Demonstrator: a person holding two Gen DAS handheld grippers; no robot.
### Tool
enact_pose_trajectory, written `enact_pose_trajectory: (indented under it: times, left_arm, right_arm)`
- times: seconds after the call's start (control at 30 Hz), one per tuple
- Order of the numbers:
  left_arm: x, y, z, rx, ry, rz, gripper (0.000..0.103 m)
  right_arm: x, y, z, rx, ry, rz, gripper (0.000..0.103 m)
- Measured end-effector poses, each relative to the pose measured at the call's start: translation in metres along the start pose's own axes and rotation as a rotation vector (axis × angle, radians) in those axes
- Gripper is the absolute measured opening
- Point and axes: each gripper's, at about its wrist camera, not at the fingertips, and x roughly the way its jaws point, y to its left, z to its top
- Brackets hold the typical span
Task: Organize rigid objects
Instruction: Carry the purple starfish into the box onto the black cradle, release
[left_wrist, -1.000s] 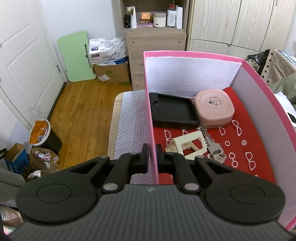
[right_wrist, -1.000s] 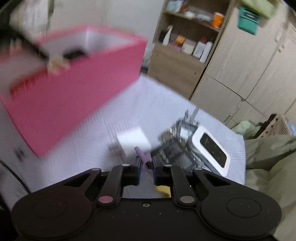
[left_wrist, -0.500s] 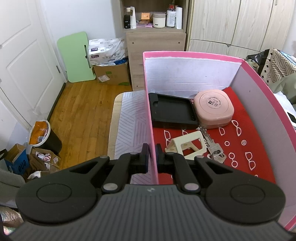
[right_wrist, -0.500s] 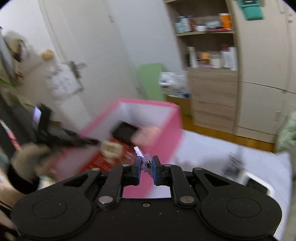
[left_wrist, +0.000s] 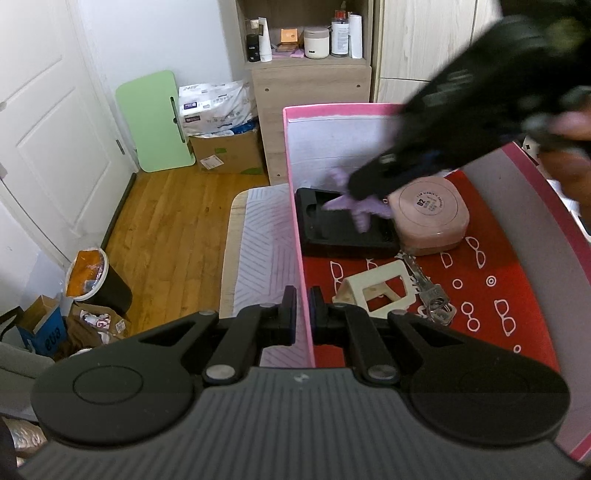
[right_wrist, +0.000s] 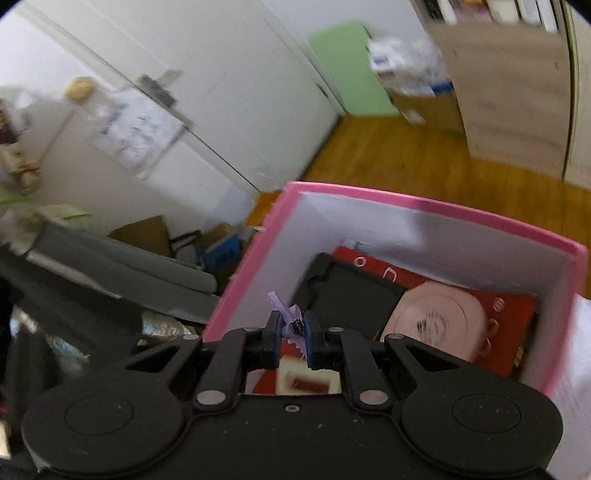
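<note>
Tongs, left (left_wrist: 303, 314): clamped on near wall of pink box (left_wrist: 295, 206). Right tongs (right_wrist: 291, 334) grip lilac hair claw clip (right_wrist: 286, 314), held above black tray (left_wrist: 343, 230) inside box. Beside tray: pink round-cornered case (left_wrist: 430, 214), cream bracket (left_wrist: 373, 291), keys (left_wrist: 430, 293) on red lining.

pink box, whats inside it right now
Inside the pink box: a black tray, a pink compact case, a cream bracket and keys. The right hand-held gripper with its purple clip covers part of the tray.
</note>
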Motion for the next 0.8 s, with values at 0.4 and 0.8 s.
enact_pose_trajectory:
  times: [0.4, 0.8]
  left_arm:
    - [0.000, 0.002, -0.001, -0.007, -0.012, -0.014, 0.007]
    - [0.002, -0.001, -0.001, 0.005, -0.006, -0.001, 0.007]
  right_arm:
    - [0.036, -0.026, 0.016, 0.118, 0.063, 0.035, 0.020]
    - [0.011, 0.023, -0.004, -0.247, -0.064, -0.236, 0.057]
